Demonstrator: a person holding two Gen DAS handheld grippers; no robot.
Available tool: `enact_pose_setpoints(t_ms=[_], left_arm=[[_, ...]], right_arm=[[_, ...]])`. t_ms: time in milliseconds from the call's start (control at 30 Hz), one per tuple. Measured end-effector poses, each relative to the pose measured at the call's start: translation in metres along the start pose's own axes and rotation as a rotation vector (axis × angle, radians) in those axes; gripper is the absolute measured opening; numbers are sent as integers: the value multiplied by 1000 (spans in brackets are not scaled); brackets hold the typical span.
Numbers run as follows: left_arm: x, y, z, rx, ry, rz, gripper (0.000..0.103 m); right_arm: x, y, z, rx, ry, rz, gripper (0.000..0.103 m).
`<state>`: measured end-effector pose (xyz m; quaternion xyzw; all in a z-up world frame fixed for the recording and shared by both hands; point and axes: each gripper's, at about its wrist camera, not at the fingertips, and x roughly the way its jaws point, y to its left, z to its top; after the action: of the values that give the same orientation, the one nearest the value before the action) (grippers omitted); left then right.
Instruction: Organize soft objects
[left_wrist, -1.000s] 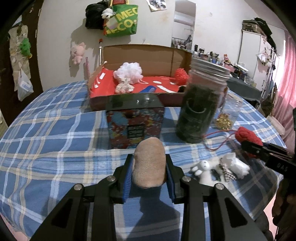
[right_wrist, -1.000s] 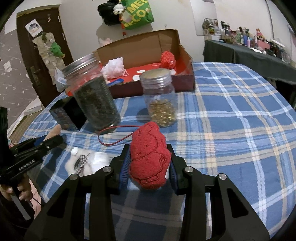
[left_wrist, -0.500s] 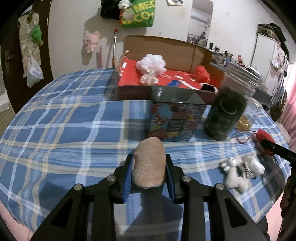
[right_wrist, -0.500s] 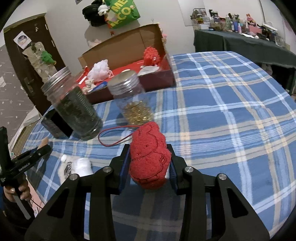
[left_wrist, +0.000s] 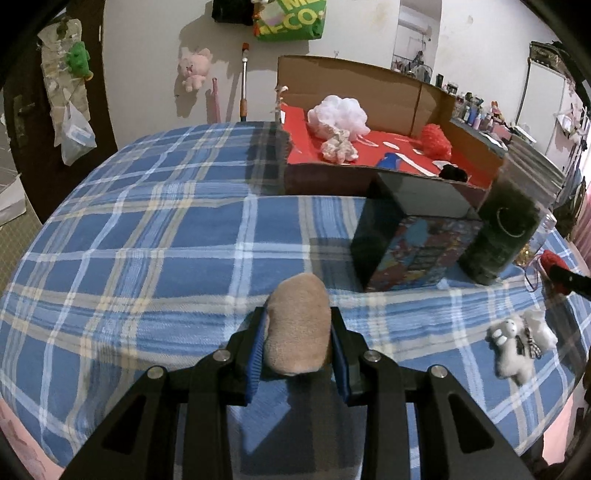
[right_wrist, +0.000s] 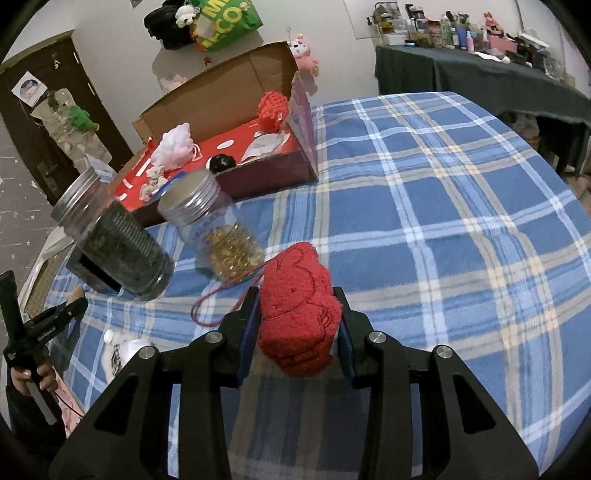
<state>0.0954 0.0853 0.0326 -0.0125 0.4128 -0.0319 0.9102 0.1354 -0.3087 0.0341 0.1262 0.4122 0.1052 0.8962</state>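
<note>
The left gripper (left_wrist: 298, 334) is clamped on a tan plush (left_wrist: 298, 328) and the right gripper (right_wrist: 298, 325) on a red plush (right_wrist: 297, 314); carry both high over the jars (right_wrist: 218, 229) to the box (right_wrist: 258, 177) at the table's far edge, and mind the red cord (right_wrist: 221, 295)

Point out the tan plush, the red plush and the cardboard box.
tan plush (left_wrist: 298, 325), left wrist view, middle of its body
red plush (right_wrist: 299, 306), right wrist view, embroidered front
cardboard box (right_wrist: 221, 99), right wrist view, raised back flap

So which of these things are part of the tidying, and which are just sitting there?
Part of the job:
tan plush in left gripper
red plush in right gripper
white bear
cardboard box

Just lying about:
dark jar
bead jar
printed tin
</note>
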Motion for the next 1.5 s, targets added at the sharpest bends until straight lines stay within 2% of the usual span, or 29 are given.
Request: enact_pose_setpoints(t_ms=[267, 733, 1233, 1500], left_arm=[[10, 10, 16, 77, 14, -66, 34], [32, 12, 52, 231, 4, -141, 34], [41, 17, 88, 313, 10, -255, 34], [42, 12, 101, 348, 14, -290, 34]], right_arm=[[4, -5, 16, -26, 2, 5, 35], [13, 7, 56, -208, 32, 11, 35], [26, 9, 90, -332, 98, 111, 35], [30, 15, 104, -379, 114, 154, 35]])
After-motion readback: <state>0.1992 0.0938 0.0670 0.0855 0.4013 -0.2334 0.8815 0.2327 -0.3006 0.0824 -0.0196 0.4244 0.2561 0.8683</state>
